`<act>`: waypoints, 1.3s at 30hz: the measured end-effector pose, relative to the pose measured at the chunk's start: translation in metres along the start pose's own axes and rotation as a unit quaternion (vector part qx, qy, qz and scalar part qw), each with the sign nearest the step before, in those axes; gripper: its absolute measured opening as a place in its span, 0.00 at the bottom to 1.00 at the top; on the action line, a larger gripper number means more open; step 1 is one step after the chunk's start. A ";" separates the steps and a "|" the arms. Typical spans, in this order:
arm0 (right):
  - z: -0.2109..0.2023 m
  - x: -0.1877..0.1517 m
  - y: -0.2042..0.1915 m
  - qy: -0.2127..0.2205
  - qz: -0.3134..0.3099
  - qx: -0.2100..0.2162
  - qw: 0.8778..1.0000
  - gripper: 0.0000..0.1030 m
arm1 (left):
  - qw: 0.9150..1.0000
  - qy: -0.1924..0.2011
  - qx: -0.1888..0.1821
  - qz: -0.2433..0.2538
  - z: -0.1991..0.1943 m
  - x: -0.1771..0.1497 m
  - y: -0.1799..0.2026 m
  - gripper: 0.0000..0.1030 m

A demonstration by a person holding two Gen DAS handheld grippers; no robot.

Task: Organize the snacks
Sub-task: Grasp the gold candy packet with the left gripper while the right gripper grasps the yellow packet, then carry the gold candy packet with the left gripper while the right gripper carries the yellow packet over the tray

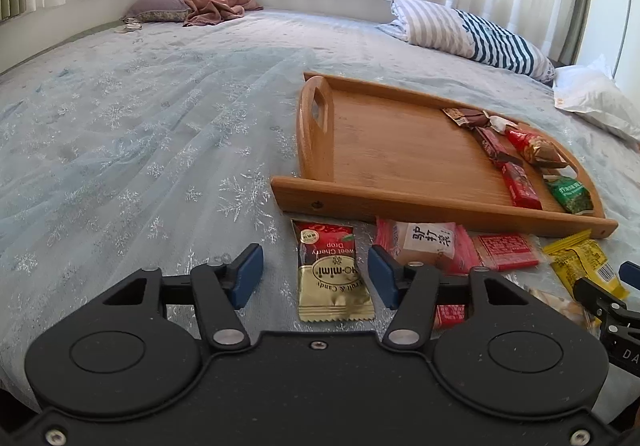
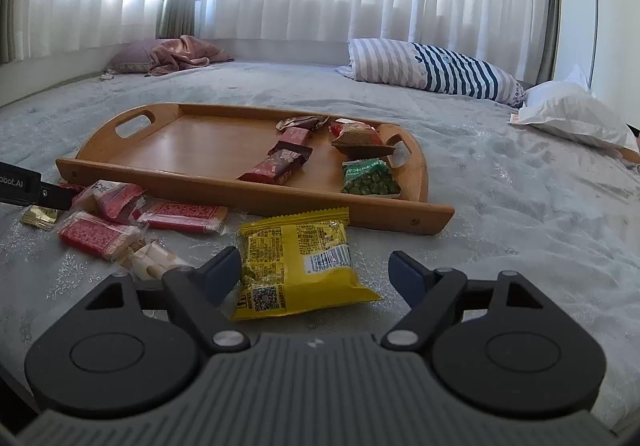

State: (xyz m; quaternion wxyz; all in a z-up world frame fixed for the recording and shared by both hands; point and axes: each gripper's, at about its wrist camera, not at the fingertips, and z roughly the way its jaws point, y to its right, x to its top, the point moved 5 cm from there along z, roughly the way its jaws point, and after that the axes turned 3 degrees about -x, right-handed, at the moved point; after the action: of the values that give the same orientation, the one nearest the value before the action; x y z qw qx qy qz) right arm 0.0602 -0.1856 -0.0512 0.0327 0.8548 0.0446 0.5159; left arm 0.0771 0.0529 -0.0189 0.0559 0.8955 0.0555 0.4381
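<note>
The left tongs [image 1: 316, 276] stand apart around the red-gold candy packet [image 1: 332, 274] on the bed [image 1: 140, 134], not pressing it. The right tongs [image 2: 316, 278] stand wide around the yellow snack packet [image 2: 296, 266], near the tray's [image 2: 256, 200] front edge.

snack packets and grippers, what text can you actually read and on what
"Sweet Cherry Drop", "yo-mimi", "Fruit & Candy": red and gold candy packet, upside down.
"驴打滚": pink packet.
"bot.AI": left gripper's body, in the right wrist view.
"DA": right gripper's body, in the left wrist view.
Yellow packet: print too small.

Yellow packet [image 2: 296, 266], red-and-gold candy packet [image 1: 334, 274], pale blue snowflake-patterned bedspread [image 1: 140, 134], navy-and-white striped pillow [image 2: 436, 66].
</note>
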 end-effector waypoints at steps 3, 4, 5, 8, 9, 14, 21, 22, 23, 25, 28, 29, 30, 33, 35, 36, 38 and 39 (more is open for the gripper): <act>0.002 0.003 -0.002 -0.005 0.005 0.002 1.000 0.83 | 1.000 0.000 -0.006 -0.003 0.001 0.002 0.000 0.51; 0.003 0.004 -0.001 -0.006 0.008 0.002 1.000 0.83 | 1.000 0.001 -0.009 -0.006 0.000 0.002 0.000 0.51; 0.004 0.004 0.000 -0.008 0.012 0.004 1.000 0.83 | 1.000 0.001 -0.012 -0.009 0.000 0.003 0.000 0.51; 0.006 0.006 0.001 -0.015 0.026 0.010 1.000 0.83 | 1.000 0.006 -0.017 -0.026 -0.004 0.005 -0.003 0.51; 0.007 0.006 0.001 -0.016 0.028 0.011 0.999 0.83 | 0.999 0.006 -0.018 -0.029 -0.005 0.005 -0.005 0.51; 0.014 0.003 -0.003 -0.026 0.030 0.007 0.999 0.81 | 1.000 -0.002 -0.017 -0.024 -0.002 0.002 -0.005 0.46; 0.014 0.002 -0.006 -0.027 0.030 0.006 0.999 0.79 | 1.000 -0.003 -0.017 -0.005 0.001 -0.001 0.002 0.34; 0.014 0.002 -0.006 -0.027 0.029 0.006 0.999 0.79 | 1.000 -0.005 -0.019 -0.003 0.002 -0.001 0.004 0.33; 0.014 0.002 -0.006 -0.027 0.029 0.006 0.999 0.79 | 1.000 -0.006 -0.018 0.001 0.002 -0.002 0.005 0.33; 0.014 0.002 -0.007 -0.027 0.029 0.006 0.999 0.77 | 1.000 -0.005 -0.015 0.012 0.003 -0.003 0.008 0.33; 0.015 0.000 -0.007 -0.025 0.029 0.006 0.999 0.77 | 1.000 -0.002 -0.013 0.011 0.005 -0.004 0.008 0.32; 0.015 0.000 -0.008 -0.024 0.029 0.005 0.999 0.77 | 1.000 -0.002 -0.014 0.009 0.005 -0.004 0.008 0.31; 0.015 0.000 -0.008 -0.023 0.030 0.005 0.999 0.74 | 1.000 -0.001 -0.013 0.007 0.004 -0.004 0.008 0.29; 0.013 0.000 -0.008 -0.021 0.035 0.005 0.999 0.62 | 1.000 0.001 -0.013 0.006 0.002 -0.003 0.007 0.27; 0.011 0.001 -0.009 -0.018 0.035 0.006 0.999 0.57 | 1.000 0.002 -0.015 0.006 0.000 -0.003 0.007 0.26; 0.010 0.002 -0.009 -0.017 0.036 0.006 0.999 0.56 | 1.000 0.004 -0.016 0.005 -0.002 -0.003 0.007 0.26; 0.008 0.003 -0.008 -0.016 0.038 0.007 0.999 0.56 | 1.000 0.008 -0.016 0.006 -0.006 -0.001 0.007 0.26; 0.007 0.003 -0.008 -0.016 0.040 0.006 0.999 0.56 | 1.000 0.011 -0.016 0.006 -0.009 0.000 0.007 0.25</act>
State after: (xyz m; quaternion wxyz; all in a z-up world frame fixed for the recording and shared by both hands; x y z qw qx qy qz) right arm 0.0677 -0.1774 -0.0527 0.0073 0.8642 0.0134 0.5029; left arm 0.0706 0.0467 -0.0124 0.0671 0.8900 0.0437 0.4489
